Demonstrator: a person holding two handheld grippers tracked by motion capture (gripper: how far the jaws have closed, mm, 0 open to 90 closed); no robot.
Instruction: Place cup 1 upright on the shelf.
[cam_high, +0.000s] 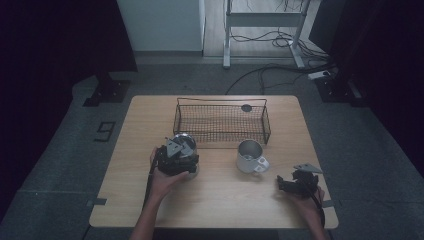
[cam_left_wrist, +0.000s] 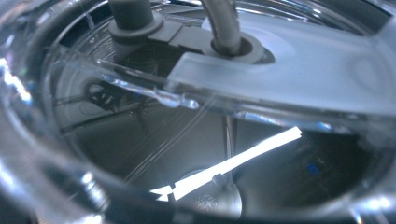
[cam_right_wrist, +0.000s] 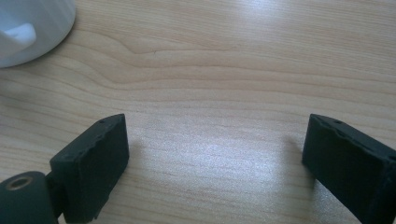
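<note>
No legible writing appears on the clear glass lidded jar (cam_high: 184, 150) standing on the light wooden table (cam_high: 215, 200) under the left tool (cam_high: 176, 156); its state cannot be told. The right tool (cam_right_wrist: 217, 149) is spread, empty, near the white ceramic mug (cam_high: 250, 156).

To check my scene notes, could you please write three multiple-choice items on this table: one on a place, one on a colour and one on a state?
1. Where does the wire basket stand on the table?
A. Near the far edge
B. At the person's edge
C. At the left edge

2. What colour is the mug?
A. Red
B. White
C. Black

3. How is the right hand-held gripper?
A. Shut on the mug
B. Shut on the basket
C. Open, with bare wood between its jaws

Answers:
1 A, the high view shows it behind the mug.
2 B, it looks white from above.
3 C, its jaws stand wide apart over the wood.
</note>
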